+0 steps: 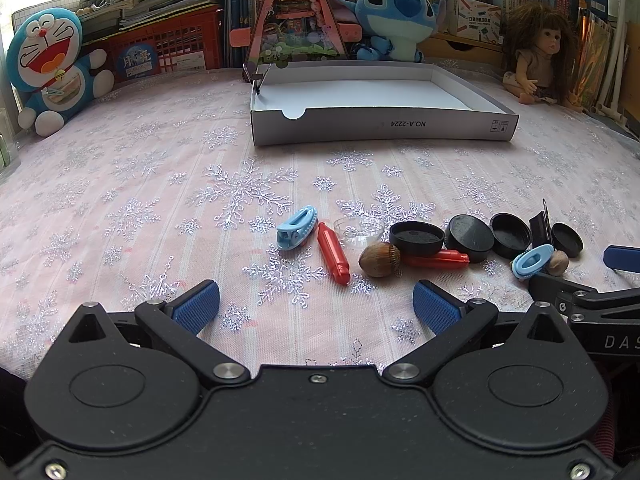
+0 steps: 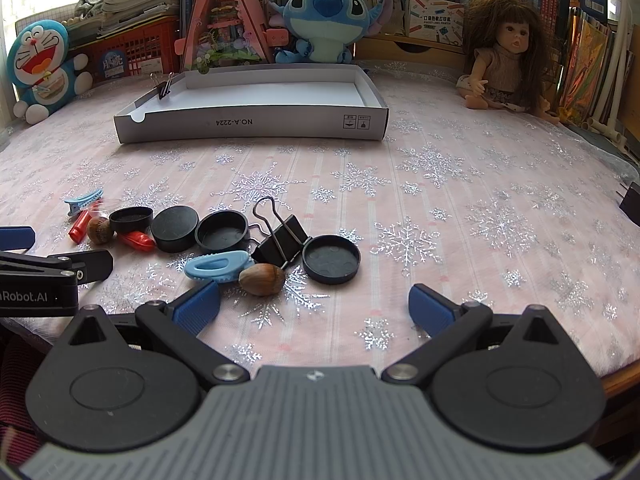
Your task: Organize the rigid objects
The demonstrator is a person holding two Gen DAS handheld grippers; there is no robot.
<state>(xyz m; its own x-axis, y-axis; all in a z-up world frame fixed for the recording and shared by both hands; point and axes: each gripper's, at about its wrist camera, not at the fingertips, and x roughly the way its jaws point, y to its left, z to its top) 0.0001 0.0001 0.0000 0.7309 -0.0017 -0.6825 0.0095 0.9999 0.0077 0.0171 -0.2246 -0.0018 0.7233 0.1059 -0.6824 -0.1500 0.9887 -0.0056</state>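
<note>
Both grippers spread wide, holding nothing: left gripper (image 1: 316, 306) low over tablecloth (image 1: 120, 200), right gripper (image 2: 314, 304) same, left fingertip just beside blue clip (image 2: 216, 266). White tray (image 2: 256, 126) at back, long axis across view, small binder clip on left rim. Clutter sits near grippers: four black lids, big binder clip (image 2: 282, 240), red tube (image 1: 333, 253) pointing away-left, hazelnut (image 2: 262, 279).

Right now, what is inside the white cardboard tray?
The white cardboard tray shows only a bare white floor; a black binder clip is clamped on its left wall. The strip of floor just behind the near wall is hidden in both views.
</note>
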